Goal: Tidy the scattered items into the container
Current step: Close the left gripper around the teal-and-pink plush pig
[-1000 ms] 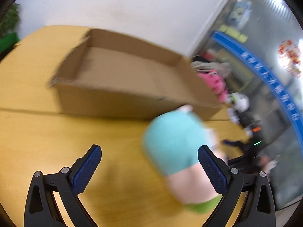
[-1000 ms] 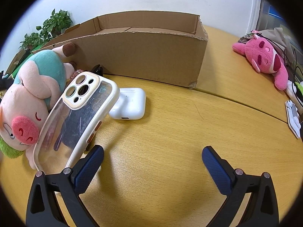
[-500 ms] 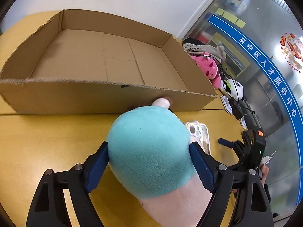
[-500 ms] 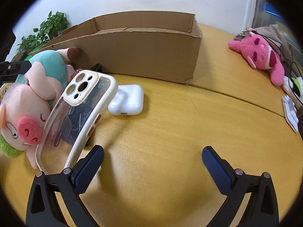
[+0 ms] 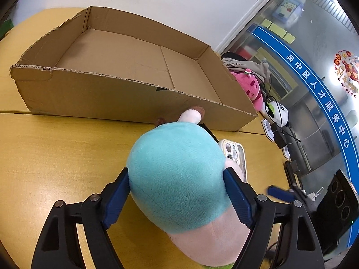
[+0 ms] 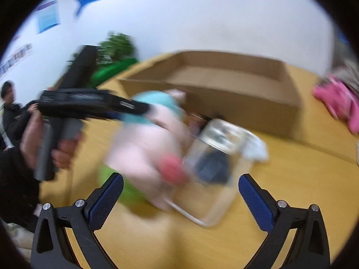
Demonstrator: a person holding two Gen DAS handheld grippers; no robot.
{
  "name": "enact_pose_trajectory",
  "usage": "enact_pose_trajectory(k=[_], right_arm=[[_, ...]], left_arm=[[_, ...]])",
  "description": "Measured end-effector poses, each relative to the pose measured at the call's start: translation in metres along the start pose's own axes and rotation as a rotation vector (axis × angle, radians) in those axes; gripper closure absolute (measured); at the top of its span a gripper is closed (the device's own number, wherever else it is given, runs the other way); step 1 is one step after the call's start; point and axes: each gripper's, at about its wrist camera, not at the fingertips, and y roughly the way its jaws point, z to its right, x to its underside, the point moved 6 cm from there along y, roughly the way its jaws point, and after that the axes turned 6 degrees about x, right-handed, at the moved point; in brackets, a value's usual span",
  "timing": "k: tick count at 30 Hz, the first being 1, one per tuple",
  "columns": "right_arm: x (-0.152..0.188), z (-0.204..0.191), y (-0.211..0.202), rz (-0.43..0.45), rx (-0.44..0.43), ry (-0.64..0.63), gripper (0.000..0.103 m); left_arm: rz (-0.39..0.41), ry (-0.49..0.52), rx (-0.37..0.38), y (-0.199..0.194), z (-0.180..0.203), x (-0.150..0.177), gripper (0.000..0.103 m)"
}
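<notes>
My left gripper [image 5: 177,199] is shut on a pig plush [image 5: 179,183] with a teal body and pink head, just in front of the open cardboard box [image 5: 94,94]. A clear phone case [image 5: 235,157] leans against the plush's right side. In the blurred right wrist view my right gripper [image 6: 179,198] is open and empty above the table, facing the plush [image 6: 154,139], the phone case [image 6: 215,168] and the box [image 6: 242,103]. A white earbud case [image 6: 257,149] lies beside the phone case.
A pink plush [image 5: 251,85] and cables lie at the table's right end, beyond the box. A person's hand holds the left gripper's handle [image 6: 53,139] at the left. Green plants [image 6: 116,44] stand behind the table.
My left gripper has closed further on the pig plush. The right gripper has swung up and left fast, blurring its view.
</notes>
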Motion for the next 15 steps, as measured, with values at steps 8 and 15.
enact_pose_trajectory(k=[8,15], right_arm=[[-0.009,-0.038,0.069,-0.102,-0.002,-0.053,0.005],[-0.010,-0.033,0.081,-0.117,-0.019,-0.015,0.012]], left_arm=[[-0.015,0.013,-0.014,-0.002,0.004,0.002,0.020],[-0.022,0.029,-0.021,0.001,0.008,0.001,0.021]])
